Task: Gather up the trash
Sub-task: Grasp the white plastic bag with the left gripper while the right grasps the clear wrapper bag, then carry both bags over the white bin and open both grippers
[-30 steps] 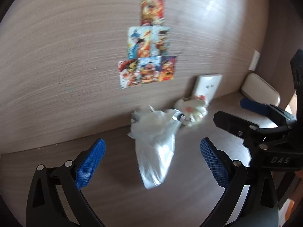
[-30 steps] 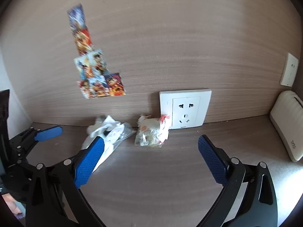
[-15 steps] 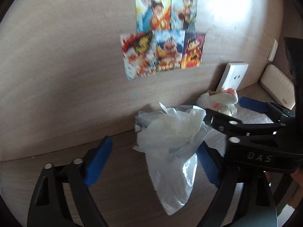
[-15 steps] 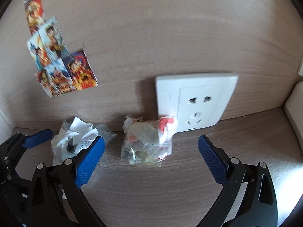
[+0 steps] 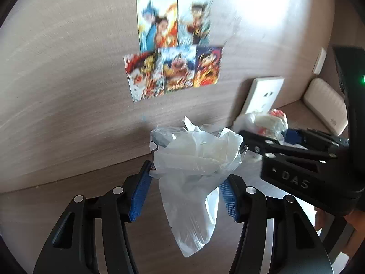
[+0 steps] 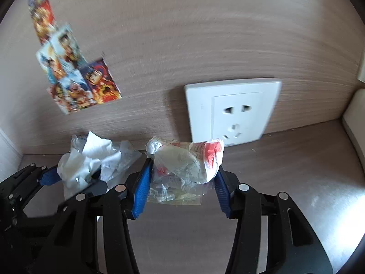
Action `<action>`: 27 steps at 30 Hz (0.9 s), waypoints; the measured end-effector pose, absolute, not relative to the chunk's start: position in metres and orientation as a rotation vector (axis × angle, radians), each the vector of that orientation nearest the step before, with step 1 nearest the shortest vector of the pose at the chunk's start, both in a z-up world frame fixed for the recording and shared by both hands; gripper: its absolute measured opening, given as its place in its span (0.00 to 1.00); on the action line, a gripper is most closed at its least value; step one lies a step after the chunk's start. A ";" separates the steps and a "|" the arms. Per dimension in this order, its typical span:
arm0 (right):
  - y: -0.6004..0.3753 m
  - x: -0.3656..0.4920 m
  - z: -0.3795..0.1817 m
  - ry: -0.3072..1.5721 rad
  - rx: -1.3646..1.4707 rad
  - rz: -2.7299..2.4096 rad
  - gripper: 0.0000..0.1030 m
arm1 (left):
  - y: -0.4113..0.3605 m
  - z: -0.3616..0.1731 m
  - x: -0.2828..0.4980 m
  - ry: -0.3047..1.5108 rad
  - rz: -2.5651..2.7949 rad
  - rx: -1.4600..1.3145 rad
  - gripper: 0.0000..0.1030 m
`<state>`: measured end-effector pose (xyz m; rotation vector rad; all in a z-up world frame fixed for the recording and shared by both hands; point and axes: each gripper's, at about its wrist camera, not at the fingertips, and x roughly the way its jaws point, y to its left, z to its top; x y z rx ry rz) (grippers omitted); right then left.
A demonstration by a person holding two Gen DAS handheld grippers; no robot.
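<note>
Thin translucent plastic bag point(image 5: 194, 169), crinkled and glossy; matt wood-grain wall point(image 6: 205, 34); glossy white plastic socket point(image 6: 232, 111); at ten o'clock, seemingly glossy paper stickers point(image 6: 75, 80).

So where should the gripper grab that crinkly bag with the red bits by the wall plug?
Pinch the bag with red bits across its puffy middle, coming from the front over the desk. The wall and socket block the back. The right gripper already straddles it, blue pads on each side.
</note>
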<state>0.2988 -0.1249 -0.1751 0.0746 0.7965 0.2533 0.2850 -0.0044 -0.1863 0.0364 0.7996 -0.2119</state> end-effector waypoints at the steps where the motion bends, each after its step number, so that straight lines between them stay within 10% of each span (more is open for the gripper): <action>1: -0.128 0.293 -0.172 0.793 0.071 0.255 0.51 | -0.005 -0.183 0.283 0.793 -0.214 0.027 0.55; 27: -0.294 0.024 -0.101 0.648 0.098 -0.006 0.51 | -0.159 -0.103 0.097 0.669 -0.557 0.125 0.55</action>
